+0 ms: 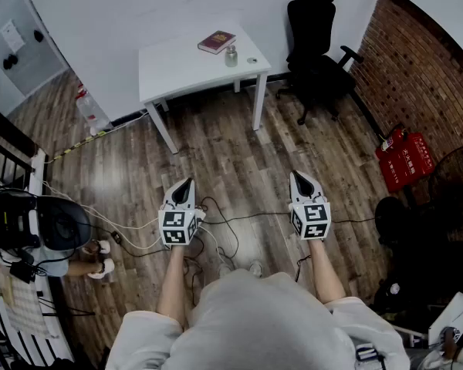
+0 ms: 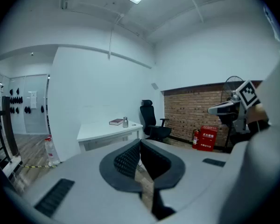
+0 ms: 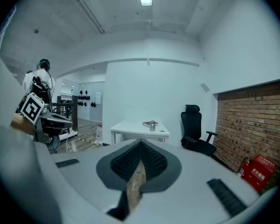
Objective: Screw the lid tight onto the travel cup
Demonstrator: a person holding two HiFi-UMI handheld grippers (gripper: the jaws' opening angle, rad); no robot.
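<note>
Two hand-held grippers are held out level and side by side above a wooden floor [image 1: 239, 149], each on a bare forearm. The left hand-held gripper [image 1: 187, 183] has its jaws pressed together with nothing between them; its own view shows the ribbed pads [image 2: 128, 160] meeting at the tip. Loose cables [image 1: 220, 226] trail over the boards just below it and run across toward its partner.

Well ahead of both, across open floor, stands a white worktop [image 1: 177, 64]. A dark red book [image 1: 216, 42] lies on its far part, roughly ahead of the left hand-held gripper. The travel cup [image 1: 231, 56], metallic and upright, stands just right of the book, well out of reach of either tool and between the lines along which they point. A small pale disc [image 1: 252, 60] lies on the worktop just right of the cup, apart from it.

The right hand-held gripper [image 1: 296, 178] is likewise closed and empty, its pads [image 3: 151, 158] touching at the tip. Ahead of it and a little to its right sits a black office chair [image 1: 316, 48], beside a brick wall [image 1: 424, 68]. Farther right, near that wall, stand red fire extinguishers [image 1: 405, 159].
</note>
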